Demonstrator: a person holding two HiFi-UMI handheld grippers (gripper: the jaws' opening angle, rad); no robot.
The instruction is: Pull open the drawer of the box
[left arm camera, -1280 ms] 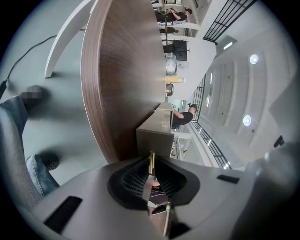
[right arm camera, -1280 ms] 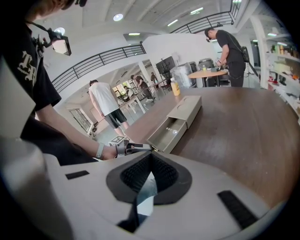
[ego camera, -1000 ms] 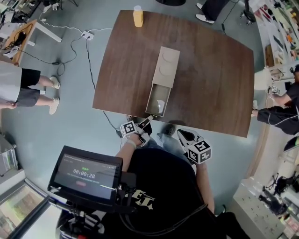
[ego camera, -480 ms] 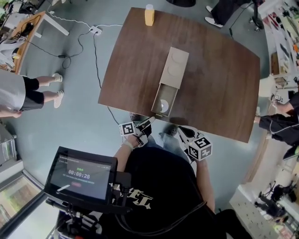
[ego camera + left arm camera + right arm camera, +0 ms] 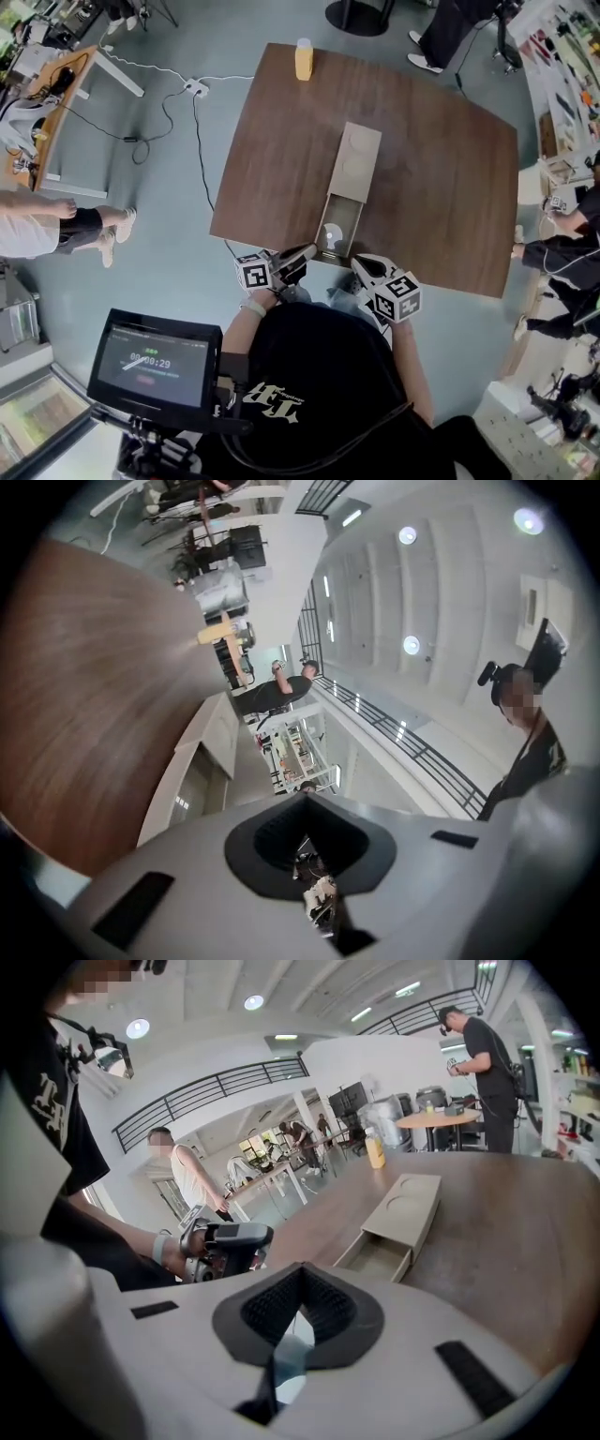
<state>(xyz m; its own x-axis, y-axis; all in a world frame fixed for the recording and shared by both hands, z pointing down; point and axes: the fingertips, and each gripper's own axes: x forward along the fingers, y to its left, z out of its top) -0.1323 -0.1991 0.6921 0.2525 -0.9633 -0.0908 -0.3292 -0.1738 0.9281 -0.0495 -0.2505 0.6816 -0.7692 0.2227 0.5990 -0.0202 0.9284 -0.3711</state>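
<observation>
A long beige box (image 5: pixel 354 161) lies on the brown table (image 5: pixel 441 178), and its drawer (image 5: pixel 339 225) is pulled out toward the near edge with a round white thing inside. My left gripper (image 5: pixel 302 254) hovers just off that edge, left of the drawer's front, shut on nothing. Right of the drawer's front, my right gripper (image 5: pixel 360 266) is shut and empty too. The right gripper view shows the box (image 5: pixel 409 1202), the open drawer (image 5: pixel 379 1254) and the left gripper (image 5: pixel 230 1241) beyond my right gripper (image 5: pixel 300 1271). My left gripper (image 5: pixel 305 803) looks along the table (image 5: pixel 84 686) past the box (image 5: pixel 217 741).
A yellow bottle (image 5: pixel 304 59) stands at the table's far edge. Cables and a power strip (image 5: pixel 196 87) lie on the floor at the left. People stand at the left (image 5: pixel 56 225) and right (image 5: pixel 562 253). A monitor (image 5: pixel 155 364) sits at the lower left.
The head view has shifted a little. Both grippers stay shut off the near edge by the drawer's front, the left one slightly closer to it. The drawer is as far out as before.
</observation>
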